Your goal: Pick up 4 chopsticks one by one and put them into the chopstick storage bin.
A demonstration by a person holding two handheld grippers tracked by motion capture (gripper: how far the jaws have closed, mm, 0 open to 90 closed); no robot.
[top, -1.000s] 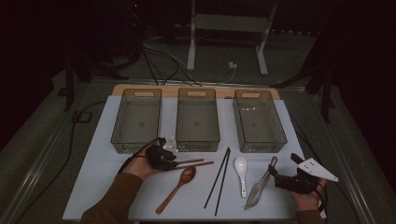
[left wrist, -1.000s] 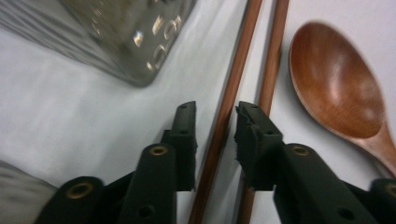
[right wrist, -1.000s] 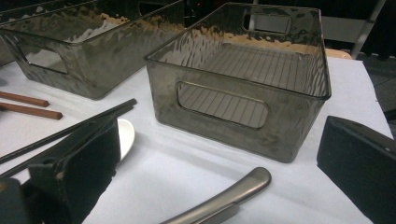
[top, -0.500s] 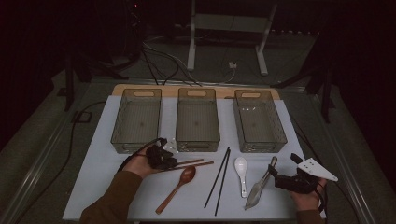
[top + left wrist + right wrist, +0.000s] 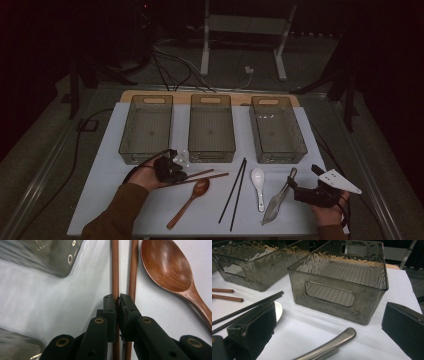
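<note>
The brown wooden chopsticks (image 5: pixel 115 267) lie side by side on the white table mat (image 5: pixel 115 165), just in front of the gap between the left bin (image 5: pixel 146 129) and the middle bin (image 5: pixel 211 128), with the wooden spoon (image 5: pixel 170 270) close beside them. The left gripper (image 5: pixel 117 298) has just been closing, and its jaws now pinch one stick of the pair near its end while the second stick lies just outside the right jaw. The grip looks thin and close to the tip, so lifting slowly and keeping the stick level should stop it from pivoting or slipping out; it would also be wise to clear the neighbouring stick and the spoon bowl before swinging toward a bin. The right gripper (image 5: pixel 329 322) rests near the table's right edge with its jaws spread wide apart, the metal serving tongs' handle (image 5: pixel 329 345) lying between them untouched. The black chopsticks (image 5: pixel 236 192) and white ceramic spoon (image 5: pixel 258 186) lie in between, and the right bin (image 5: pixel 277 129) sits behind.
</note>
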